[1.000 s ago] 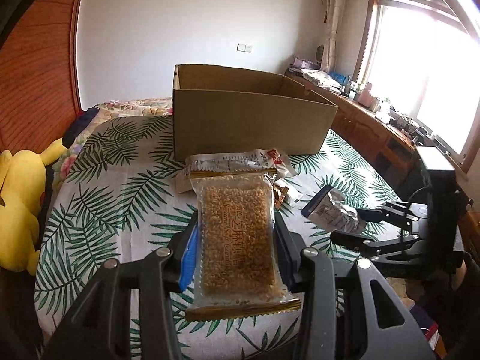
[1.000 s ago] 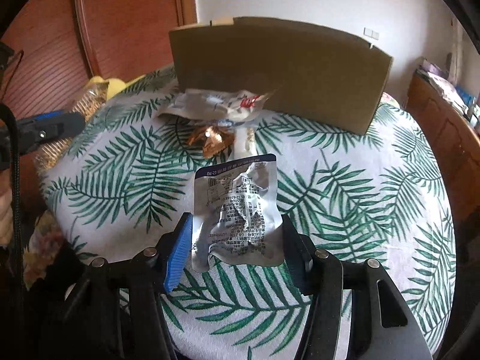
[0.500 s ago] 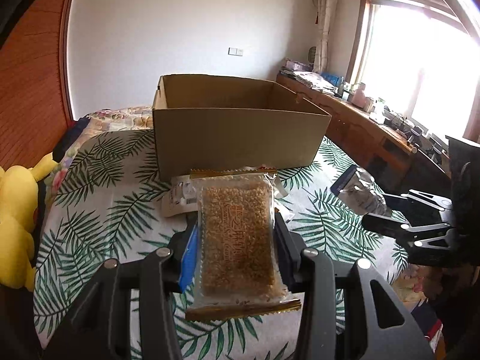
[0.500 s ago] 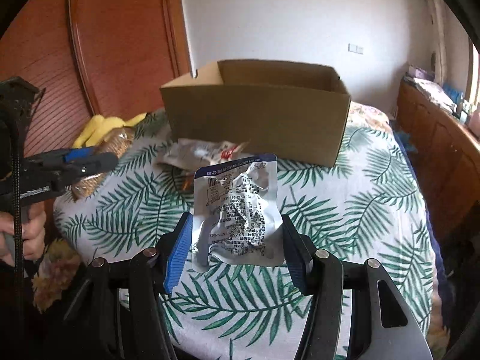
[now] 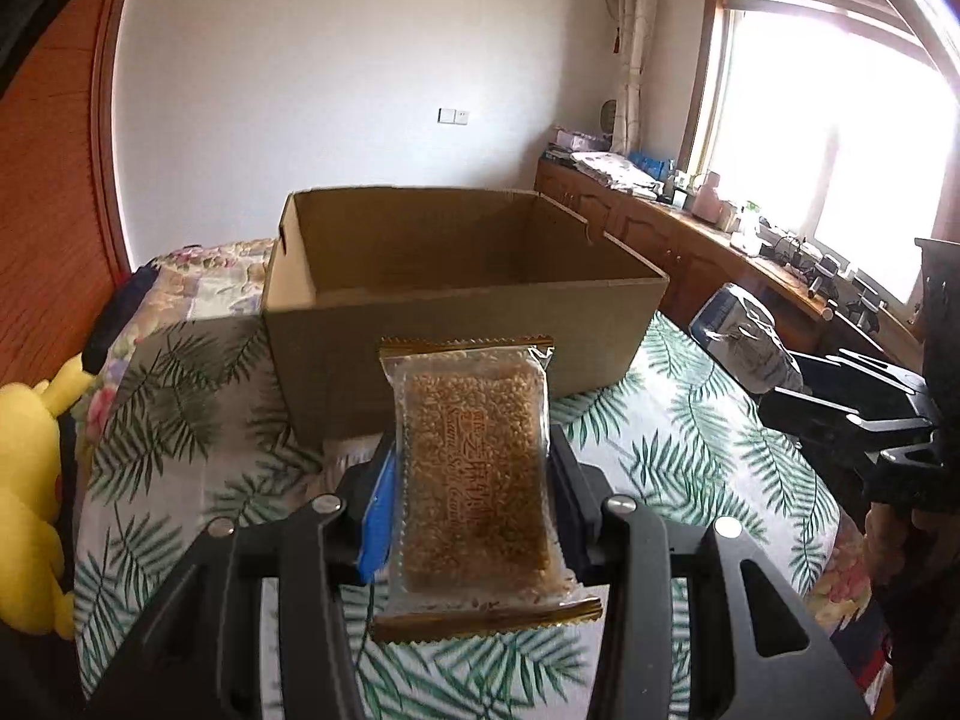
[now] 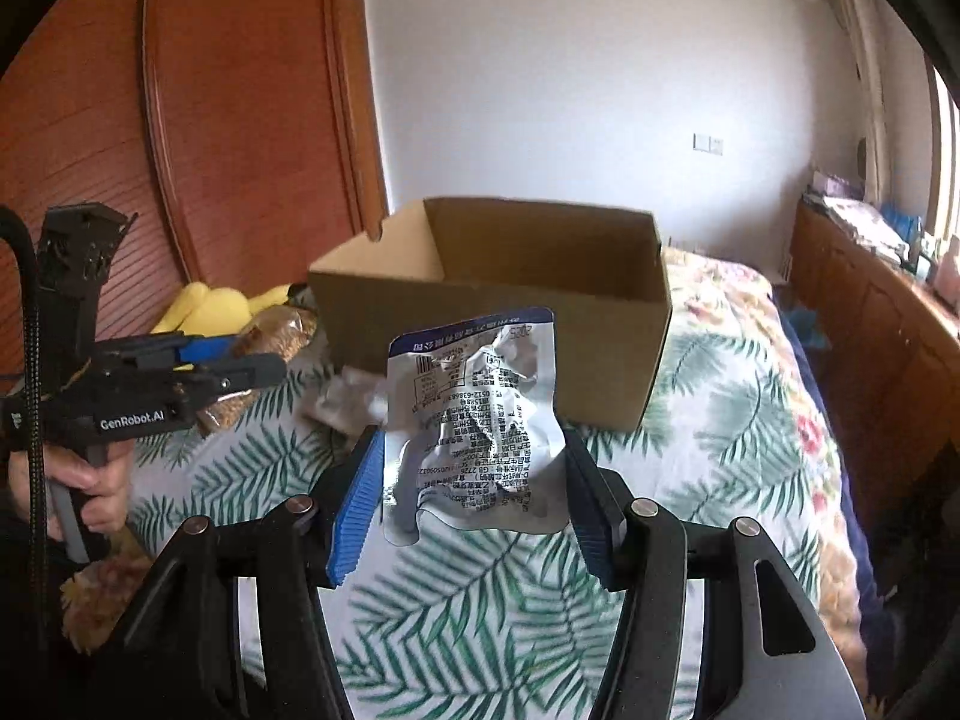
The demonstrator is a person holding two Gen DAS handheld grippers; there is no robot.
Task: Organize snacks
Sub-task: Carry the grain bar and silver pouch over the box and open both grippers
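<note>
Sesame bar packet (image 5: pixel 474 474): clear wrapper with gold crimped ends, held upright between the jaws of the left gripper (image 5: pixel 471 504), raised above the bed just short of the cardboard box (image 5: pixel 456 312).
Left jaws: narrowed onto the packet's two long edges; the blue pad (image 5: pixel 378 516) of one finger pressed against its left side.
Silver pouch (image 6: pixel 474 426): crinkled foil with a blue top band and printed text, gripped at its lower part by the right gripper (image 6: pixel 471 504), standing up in front of the box's near wall.
Right jaws: closed in on the pouch from both sides, blue ribbed pad (image 6: pixel 354 516) at the left edge.
Cardboard box: open-topped, flaps up, sitting on the bed; no contents could be seen inside from either view.
Bed cover (image 5: pixel 690 438): white with green palm leaves, a floral quilt (image 5: pixel 204 276) beyond it.
Loose wrapper (image 6: pixel 345 399): silvery, lying on the cover against the box's front, just behind the pouch.
Yellow plush toy (image 5: pixel 27 480): at the left edge of the bed, beside the wooden headboard (image 6: pixel 240 120).
Left hand (image 6: pixel 90 480): seen from the right wrist camera, wrapped around the left gripper's handle, the tool pointed level toward the box.
Wooden cabinet (image 5: pixel 690 240): along the window wall, cluttered on top, well apart from the box.
</note>
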